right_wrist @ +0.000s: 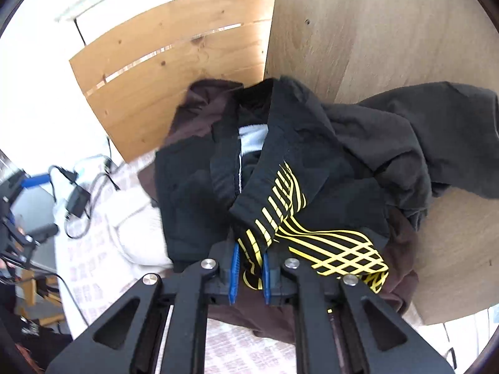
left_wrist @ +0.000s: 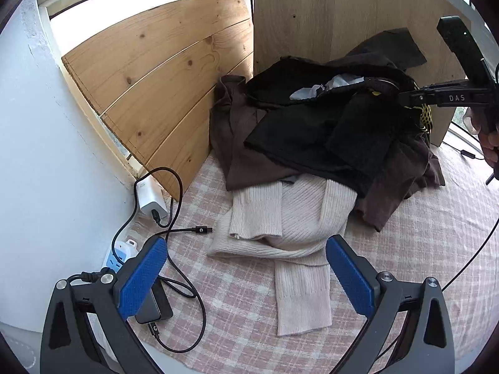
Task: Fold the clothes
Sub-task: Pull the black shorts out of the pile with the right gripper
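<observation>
A black garment with yellow stripes (right_wrist: pixel 312 237) is lying at the near right of a pile of clothes on a bed, and its striped edge is being pinched between the blue pads (right_wrist: pixel 234 268) of the right gripper (right_wrist: pixel 249 275), whose jaws are standing almost fully closed on the cloth. Inside the garment a white label (right_wrist: pixel 252 140) is showing. Under it and to the right a dark grey garment (right_wrist: pixel 405 143) is lying draped against a light wooden panel (right_wrist: pixel 374 31), and a brown garment (left_wrist: pixel 237 143) is lying beneath the pile, reaching toward the pine boards (left_wrist: pixel 162 78) leaning at the back. In front of the pile a cream ribbed sweater (left_wrist: pixel 296 227) is lying on the pink checked bedcover (left_wrist: pixel 421 249), one sleeve pointing toward the left gripper (left_wrist: pixel 246 277). That gripper is hovering above the bedcover with its jaws standing wide apart, nothing between them. To its left, black cables (left_wrist: pixel 187 280) and a white charger (left_wrist: pixel 152 199) are lying by the wall.
</observation>
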Demonstrator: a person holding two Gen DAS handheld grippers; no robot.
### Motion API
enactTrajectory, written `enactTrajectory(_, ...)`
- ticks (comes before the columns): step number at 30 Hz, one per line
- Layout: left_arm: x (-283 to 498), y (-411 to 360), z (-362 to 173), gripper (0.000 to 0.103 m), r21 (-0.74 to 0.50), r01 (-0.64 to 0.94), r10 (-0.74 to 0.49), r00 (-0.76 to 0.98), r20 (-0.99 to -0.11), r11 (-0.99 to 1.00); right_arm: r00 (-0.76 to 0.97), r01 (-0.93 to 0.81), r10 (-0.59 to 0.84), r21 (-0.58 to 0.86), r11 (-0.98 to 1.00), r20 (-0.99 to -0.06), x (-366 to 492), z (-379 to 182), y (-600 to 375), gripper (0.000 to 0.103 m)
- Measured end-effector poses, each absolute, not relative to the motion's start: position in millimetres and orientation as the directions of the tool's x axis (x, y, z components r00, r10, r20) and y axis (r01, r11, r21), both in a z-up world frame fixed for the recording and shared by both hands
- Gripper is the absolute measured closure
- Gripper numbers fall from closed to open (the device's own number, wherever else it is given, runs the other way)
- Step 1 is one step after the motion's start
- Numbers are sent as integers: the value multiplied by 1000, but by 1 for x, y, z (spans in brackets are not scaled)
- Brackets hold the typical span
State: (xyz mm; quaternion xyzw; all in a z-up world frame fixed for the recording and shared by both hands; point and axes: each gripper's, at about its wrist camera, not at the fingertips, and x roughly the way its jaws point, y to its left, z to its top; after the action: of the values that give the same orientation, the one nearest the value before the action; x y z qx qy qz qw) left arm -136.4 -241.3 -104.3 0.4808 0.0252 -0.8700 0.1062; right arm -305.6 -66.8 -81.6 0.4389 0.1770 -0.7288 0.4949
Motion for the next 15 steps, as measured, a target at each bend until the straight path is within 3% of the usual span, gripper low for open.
enactTrajectory(4, -139, -238, -104, 1, 43, 203, -144, -515, -845, -978, -104, 807, -688, 344, -481, -718, -298, -51, -33, 93)
enactTrajectory(8, -135, -234, -94, 1, 41, 183, -137, -551, -823, -982, -99, 783, -753, 415, -462, -651, -264, -25, -3, 93)
enactTrajectory(12, -136, -228, -94, 1, 79, 126, -138, -580, -803, -989, -146, 773, -754, 402, -490, -641, -208, -7, 54, 93)
enactTrajectory(15, -143, -214, -103, 1, 98, 47, -107, -577, -809, -994, -210, 704, -699, 390, -593, -684, -173, -18, 113, 93)
